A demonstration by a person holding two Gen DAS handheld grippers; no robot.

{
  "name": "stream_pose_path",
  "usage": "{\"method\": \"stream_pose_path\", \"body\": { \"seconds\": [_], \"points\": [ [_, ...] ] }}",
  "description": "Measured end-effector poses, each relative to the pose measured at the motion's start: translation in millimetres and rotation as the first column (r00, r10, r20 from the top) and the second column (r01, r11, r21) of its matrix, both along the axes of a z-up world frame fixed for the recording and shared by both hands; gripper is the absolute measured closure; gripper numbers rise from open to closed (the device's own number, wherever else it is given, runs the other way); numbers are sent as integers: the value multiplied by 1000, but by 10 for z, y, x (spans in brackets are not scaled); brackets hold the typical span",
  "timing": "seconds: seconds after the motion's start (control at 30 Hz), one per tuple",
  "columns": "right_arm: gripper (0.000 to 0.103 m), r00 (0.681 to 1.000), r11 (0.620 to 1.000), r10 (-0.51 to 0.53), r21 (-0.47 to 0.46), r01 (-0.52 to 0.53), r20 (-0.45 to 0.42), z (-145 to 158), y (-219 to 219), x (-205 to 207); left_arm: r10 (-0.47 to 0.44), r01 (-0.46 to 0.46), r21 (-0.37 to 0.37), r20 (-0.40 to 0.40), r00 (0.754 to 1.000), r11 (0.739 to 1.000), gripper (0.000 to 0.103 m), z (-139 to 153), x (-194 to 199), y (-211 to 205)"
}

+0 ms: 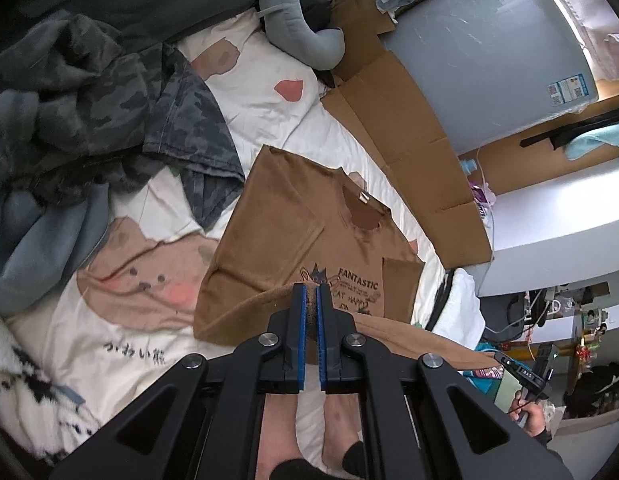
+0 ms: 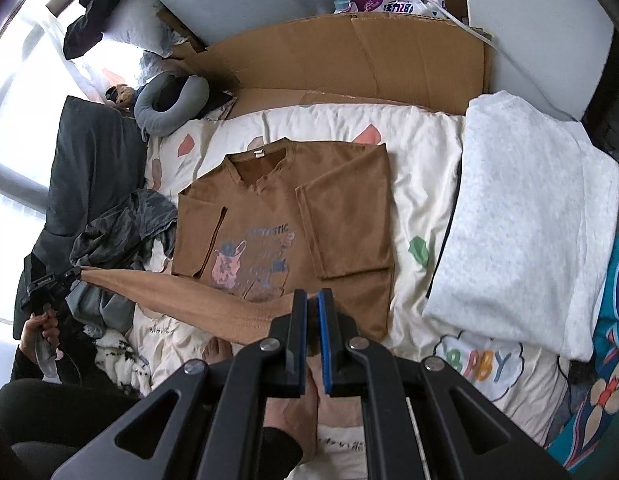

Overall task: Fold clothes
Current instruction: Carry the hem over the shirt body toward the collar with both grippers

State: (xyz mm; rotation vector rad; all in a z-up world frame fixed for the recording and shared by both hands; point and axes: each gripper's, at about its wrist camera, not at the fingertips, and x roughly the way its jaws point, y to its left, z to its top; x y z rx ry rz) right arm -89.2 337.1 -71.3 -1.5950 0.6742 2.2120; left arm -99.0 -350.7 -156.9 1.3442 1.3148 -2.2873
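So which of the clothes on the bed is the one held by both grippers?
The brown T-shirt with the printed front; the camouflage garment and white folded shirt lie untouched.

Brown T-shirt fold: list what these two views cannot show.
- Left wrist view: the left tool covers the lower print on the brown T-shirt; the small text there is unreadable.
- Right wrist view: the raised hem hides the shirt's bottom; the right tool blocks its own grip point.
- Right wrist view: the print is blurred.
- Both views: the folded sleeves hide the fabric beneath them.
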Motion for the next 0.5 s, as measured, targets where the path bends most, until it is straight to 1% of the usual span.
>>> {"method": "stream_pose_path", "body": {
  "seconds": [0.33,0.5],
  "points": [
    [98,1000,1000,8,9,-8,17,-379,303,-391,14,-14,-10,17,1000,1000,99,-396,-385,-210],
    [98,999,1000,4,7,-4,35,-611,445,-528,15,-15,-3,31,999,1000,99,-655,-599,-325]
  ]
}}
